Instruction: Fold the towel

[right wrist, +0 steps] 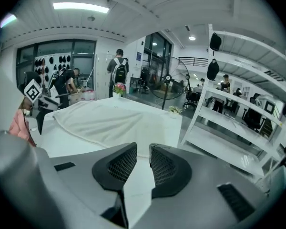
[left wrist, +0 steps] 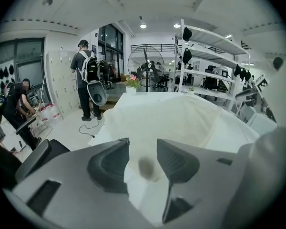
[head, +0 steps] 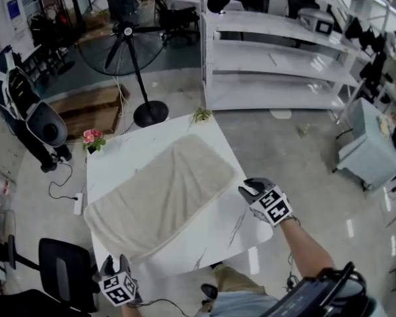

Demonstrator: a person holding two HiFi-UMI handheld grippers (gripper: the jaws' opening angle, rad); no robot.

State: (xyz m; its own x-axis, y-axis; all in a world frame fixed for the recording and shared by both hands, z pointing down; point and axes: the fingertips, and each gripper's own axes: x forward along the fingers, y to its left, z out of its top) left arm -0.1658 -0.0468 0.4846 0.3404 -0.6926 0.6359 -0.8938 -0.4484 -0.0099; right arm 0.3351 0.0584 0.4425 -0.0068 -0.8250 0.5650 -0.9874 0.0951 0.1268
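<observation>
A beige towel [head: 162, 200] lies spread flat on a white surface [head: 214, 233] in the middle of the head view, running slantwise from lower left to upper right. Its lower-left end reaches the surface's near edge.

The left gripper [head: 116, 265] is at the bottom left of the frame, just off the near corner of the surface and close to that end of the towel. Its jaws stand well apart. In the left gripper view, pale cloth or surface shows through the gap, and the pads are not pressing on it.

The right gripper [head: 252, 189] is right of centre, over bare surface just beside the towel's right-hand edge. Its jaws are a narrow gap apart with nothing between them.

Pink flowers [head: 92, 137] stand at the surface's left corner and a small plant [head: 201, 115] at its far corner. A fan [head: 127, 32] stands on the floor at the upper left, with white shelves [head: 277, 58] at the upper right.
</observation>
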